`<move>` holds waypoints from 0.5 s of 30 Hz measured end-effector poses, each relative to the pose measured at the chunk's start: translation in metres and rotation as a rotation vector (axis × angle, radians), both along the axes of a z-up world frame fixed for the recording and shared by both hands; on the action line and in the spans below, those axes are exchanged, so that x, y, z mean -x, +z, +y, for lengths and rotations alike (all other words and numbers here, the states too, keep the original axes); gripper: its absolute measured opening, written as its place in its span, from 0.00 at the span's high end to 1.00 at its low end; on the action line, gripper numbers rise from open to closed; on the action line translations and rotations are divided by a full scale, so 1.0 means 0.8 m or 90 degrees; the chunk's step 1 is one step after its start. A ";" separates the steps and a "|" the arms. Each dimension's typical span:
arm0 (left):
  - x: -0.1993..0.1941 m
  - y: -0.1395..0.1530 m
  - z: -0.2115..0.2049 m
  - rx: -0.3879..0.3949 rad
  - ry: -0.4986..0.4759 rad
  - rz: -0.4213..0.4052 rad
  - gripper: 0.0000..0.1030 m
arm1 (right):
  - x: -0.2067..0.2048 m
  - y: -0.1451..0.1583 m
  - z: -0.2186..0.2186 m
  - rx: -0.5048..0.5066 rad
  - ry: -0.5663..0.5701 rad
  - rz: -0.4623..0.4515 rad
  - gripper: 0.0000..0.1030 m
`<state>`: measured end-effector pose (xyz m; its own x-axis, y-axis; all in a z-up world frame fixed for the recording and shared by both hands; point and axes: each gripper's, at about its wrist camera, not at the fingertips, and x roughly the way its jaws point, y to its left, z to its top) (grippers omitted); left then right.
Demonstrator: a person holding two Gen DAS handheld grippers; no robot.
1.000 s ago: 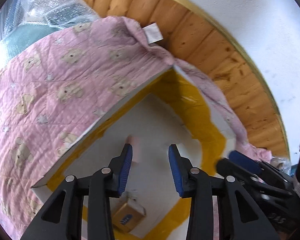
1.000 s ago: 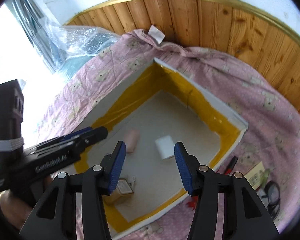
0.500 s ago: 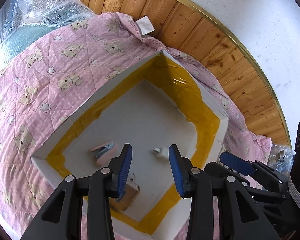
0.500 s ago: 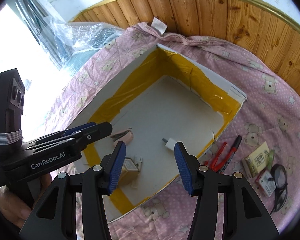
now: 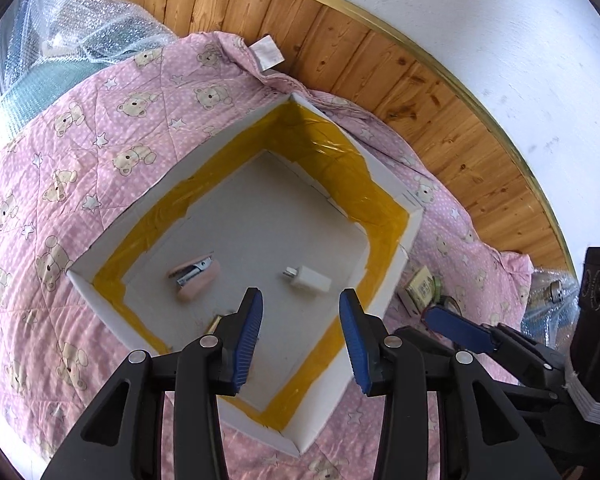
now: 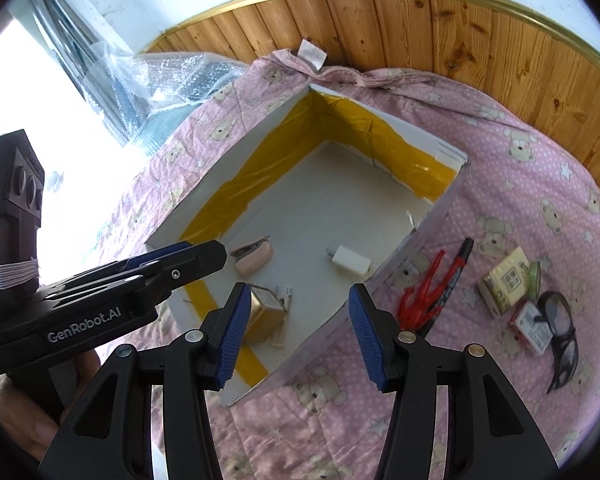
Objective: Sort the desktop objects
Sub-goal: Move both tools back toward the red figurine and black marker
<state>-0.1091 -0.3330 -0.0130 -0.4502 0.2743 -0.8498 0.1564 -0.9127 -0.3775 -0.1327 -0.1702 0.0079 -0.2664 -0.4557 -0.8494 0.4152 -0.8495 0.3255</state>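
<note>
Both empty, jaws apart: right gripper [image 6: 296,336] is nearer the red pliers [image 6: 418,294], probably lying lengthwise beside the box's [image 6: 428,224] right edge; left gripper [image 5: 300,336] hovers over the box.

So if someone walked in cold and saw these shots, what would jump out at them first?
Probably the shallow white cardboard box lined with yellow tape, sitting in the middle of the pink teddy-bear quilt. Inside it lie a pink stapler, a white plug adapter and a small brown carton. Red-handled pliers, dark sunglasses and small packets lie on the quilt to the box's right.
</note>
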 end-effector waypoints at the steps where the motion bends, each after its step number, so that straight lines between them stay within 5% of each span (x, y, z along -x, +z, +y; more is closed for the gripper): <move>1: -0.004 0.003 0.003 0.002 -0.003 0.000 0.59 | -0.003 0.000 0.000 0.001 0.000 0.000 0.47; 15: -0.029 0.027 0.057 0.026 -0.062 -0.002 0.57 | -0.038 -0.002 0.048 0.050 -0.048 -0.011 0.47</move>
